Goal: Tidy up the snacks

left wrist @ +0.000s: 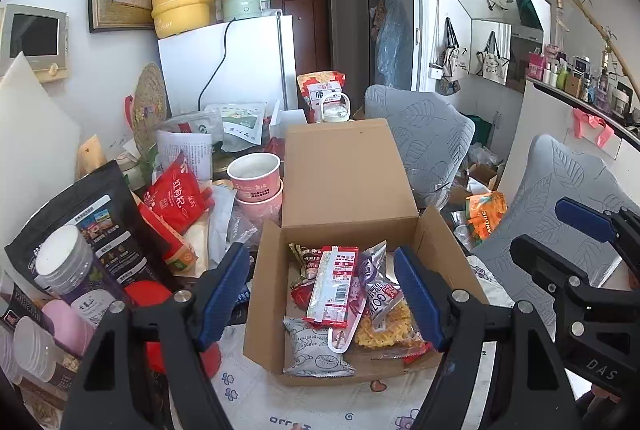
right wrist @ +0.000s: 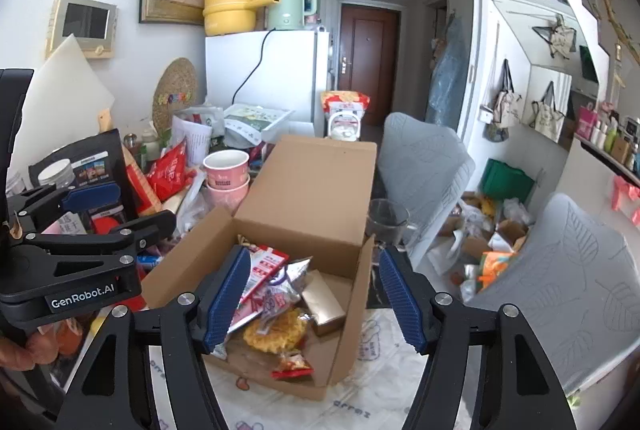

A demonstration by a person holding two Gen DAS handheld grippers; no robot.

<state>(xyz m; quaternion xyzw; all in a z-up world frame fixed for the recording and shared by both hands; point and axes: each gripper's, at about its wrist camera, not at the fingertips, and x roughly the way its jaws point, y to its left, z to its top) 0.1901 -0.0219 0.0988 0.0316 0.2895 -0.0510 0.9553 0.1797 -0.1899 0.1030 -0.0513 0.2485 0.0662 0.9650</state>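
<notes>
An open cardboard box [left wrist: 340,174] stands on the table with its lid up; it also shows in the right wrist view [right wrist: 316,182]. Inside lie several snack packets: a red and white packet [left wrist: 332,286], a grey bread packet [left wrist: 312,352], yellow wavy crisps [left wrist: 384,330] and a gold packet [right wrist: 322,300]. My left gripper [left wrist: 324,298] is open and empty, hovering over the box. My right gripper [right wrist: 312,300] is open and empty, over the box's right side. Each gripper shows in the other's view, the right one [left wrist: 580,238] and the left one [right wrist: 100,206].
Clutter crowds the table's left: a black pouch [left wrist: 88,226], red bags [left wrist: 176,194], pink paper cups [left wrist: 256,178], a lidded jar [left wrist: 68,262]. Two grey-covered chairs [left wrist: 424,134] stand to the right. An orange packet [left wrist: 486,210] lies beyond the box. A white fridge [left wrist: 228,62] stands behind.
</notes>
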